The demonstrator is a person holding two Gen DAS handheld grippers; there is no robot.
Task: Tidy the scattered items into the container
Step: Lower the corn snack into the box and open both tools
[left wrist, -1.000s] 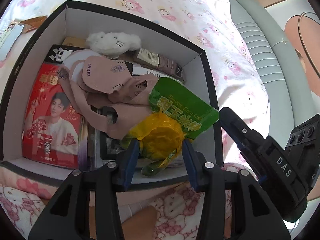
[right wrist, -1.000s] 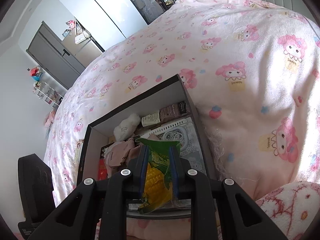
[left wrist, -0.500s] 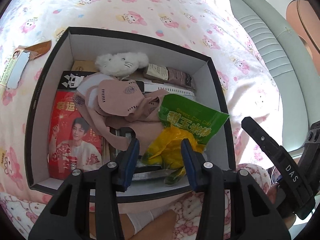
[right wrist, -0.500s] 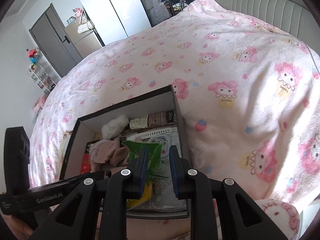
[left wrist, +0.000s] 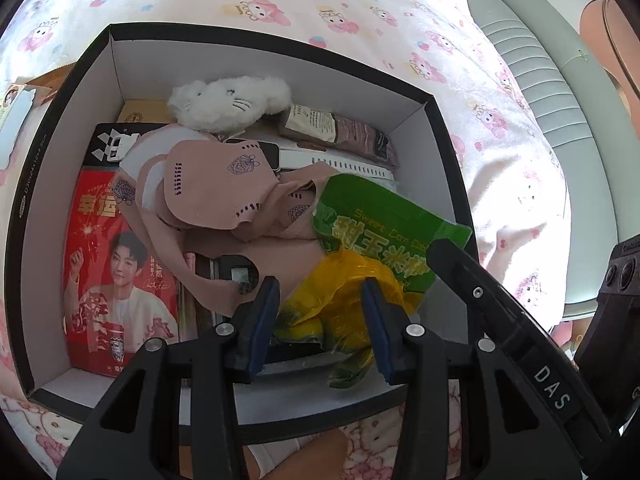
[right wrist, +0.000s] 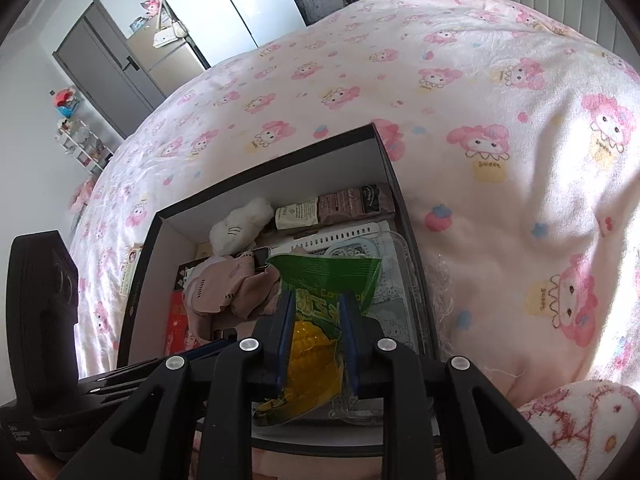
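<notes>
From the left wrist, the left claw (left wrist: pixel 320 320) hangs over the near edge of the black box (left wrist: pixel 64 128), its blue pads apart and pressing on nothing; the yellow end of the sweet corn packet (left wrist: pixel 380 236) shows between them, and whether it touches either pad I cannot tell. The box is crowded: a white plush toy (left wrist: pixel 228 104) at 12 o'clock, a brown sachet (left wrist: pixel 340 136) at 1, pink face masks (left wrist: pixel 216 188) heaped in the middle against the packet's left edge, a red poster card (left wrist: pixel 116 280) at 8. The right claw's black finger crosses the packet's green top at 4 o'clock.

From the right wrist, the right claw (right wrist: pixel 314 340) has its pads set against both sides of the packet (right wrist: pixel 320 280), with the jaws having just opened a little. The packet hangs inside the box (right wrist: pixel 280 160), over a clear printed tray (right wrist: pixel 392 280). The box sits on a pink cartoon bedspread (right wrist: pixel 480 100).
</notes>
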